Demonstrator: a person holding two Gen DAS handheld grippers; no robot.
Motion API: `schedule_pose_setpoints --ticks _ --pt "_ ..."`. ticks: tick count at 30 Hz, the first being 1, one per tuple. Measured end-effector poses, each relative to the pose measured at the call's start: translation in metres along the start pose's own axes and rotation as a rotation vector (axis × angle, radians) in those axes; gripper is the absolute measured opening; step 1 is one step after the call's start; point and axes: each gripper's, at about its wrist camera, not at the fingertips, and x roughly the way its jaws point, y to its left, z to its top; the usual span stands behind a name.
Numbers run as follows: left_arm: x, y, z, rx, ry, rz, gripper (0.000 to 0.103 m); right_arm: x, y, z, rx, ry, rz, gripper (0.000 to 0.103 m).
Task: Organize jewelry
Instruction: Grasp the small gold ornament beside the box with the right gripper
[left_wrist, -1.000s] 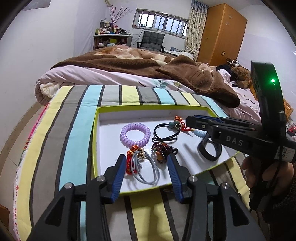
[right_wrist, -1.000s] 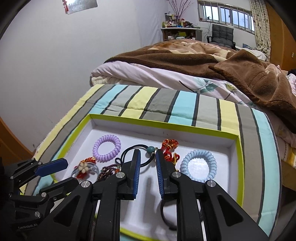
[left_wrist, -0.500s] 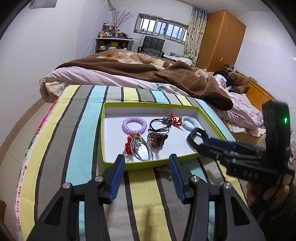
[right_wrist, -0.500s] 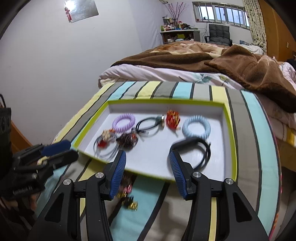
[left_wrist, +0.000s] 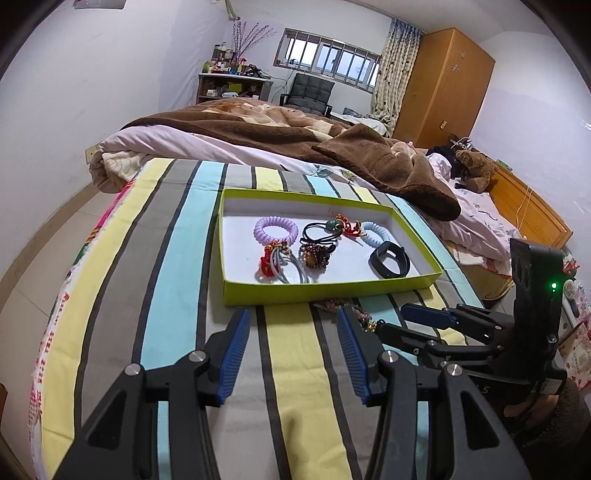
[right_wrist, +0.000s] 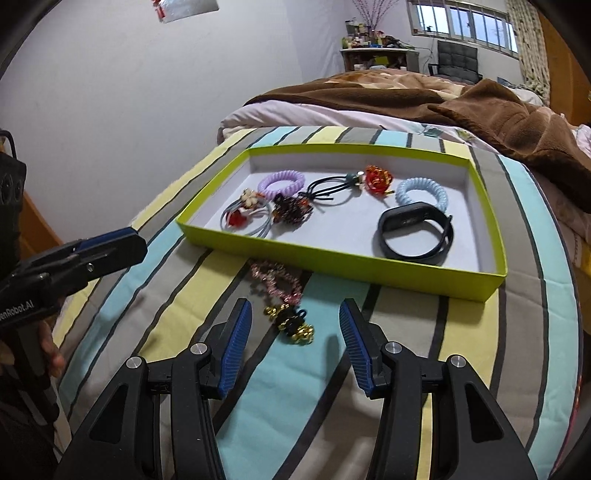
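Observation:
A lime-green tray (right_wrist: 343, 258) (left_wrist: 325, 286) lies on the striped bedspread. It holds a purple coil tie (right_wrist: 281, 183), a blue coil tie (right_wrist: 421, 192), a black band (right_wrist: 415, 234) (left_wrist: 389, 260), a black elastic with a bead (right_wrist: 332, 186), red beads (right_wrist: 376, 179), a dark bead cluster (right_wrist: 291, 208) and grey elastics (right_wrist: 243, 218). A pink bead bracelet with gold bells (right_wrist: 284, 302) lies on the bedspread in front of the tray. My right gripper (right_wrist: 293, 350) is open and empty just short of it. My left gripper (left_wrist: 291, 354) is open and empty, further back.
The striped bedspread (left_wrist: 166, 258) covers the bed end. A brown blanket (left_wrist: 332, 147) is heaped behind the tray. The bed edge drops to the floor at left (left_wrist: 44, 229). A wooden wardrobe (left_wrist: 443, 88) and a teddy bear (left_wrist: 474, 166) stand far right.
Both grippers have pulled back from the tray. The right gripper opened, leaving the black band in the tray, and now faces the pink bracelet on the bedspread.

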Motion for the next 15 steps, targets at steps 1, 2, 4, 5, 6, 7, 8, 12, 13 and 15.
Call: schedule_pose_setpoints --ticks 1,2,4,5,6,7,8,12,13,15 --pt "-0.001 0.001 -0.002 -0.005 0.001 0.000 0.051 0.000 0.001 -0.001 -0.003 0.002 0.001 0.050" --pt "-0.002 0.002 -0.003 -0.009 0.003 -0.003 0.051 0.001 0.003 -0.002 -0.009 0.004 0.002 0.050" --pt "-0.003 0.003 -0.007 -0.014 0.007 -0.004 0.051 0.004 0.006 -0.003 -0.018 0.013 0.000 0.050" --pt "-0.004 0.005 -0.008 -0.016 0.007 -0.001 0.051 0.006 0.006 -0.003 -0.021 0.017 -0.001 0.050" --pt "-0.005 0.006 -0.010 -0.018 0.008 0.000 0.051 0.007 0.007 -0.004 -0.024 0.023 -0.004 0.050" --pt "-0.005 0.007 -0.011 -0.023 0.010 -0.002 0.051 0.009 0.008 -0.004 -0.027 0.027 -0.010 0.050" --pt "-0.005 0.008 -0.012 -0.027 0.011 -0.003 0.051 0.010 0.009 -0.004 -0.032 0.028 -0.015 0.050" --pt "-0.005 0.013 -0.017 -0.037 0.021 -0.002 0.051 0.016 0.013 -0.004 -0.055 0.046 -0.035 0.050" --pt "-0.004 0.013 -0.018 -0.039 0.025 -0.002 0.051 0.018 0.013 -0.005 -0.061 0.053 -0.040 0.050" --pt "-0.003 0.014 -0.020 -0.041 0.029 -0.003 0.051 0.020 0.017 -0.006 -0.084 0.053 -0.057 0.050"
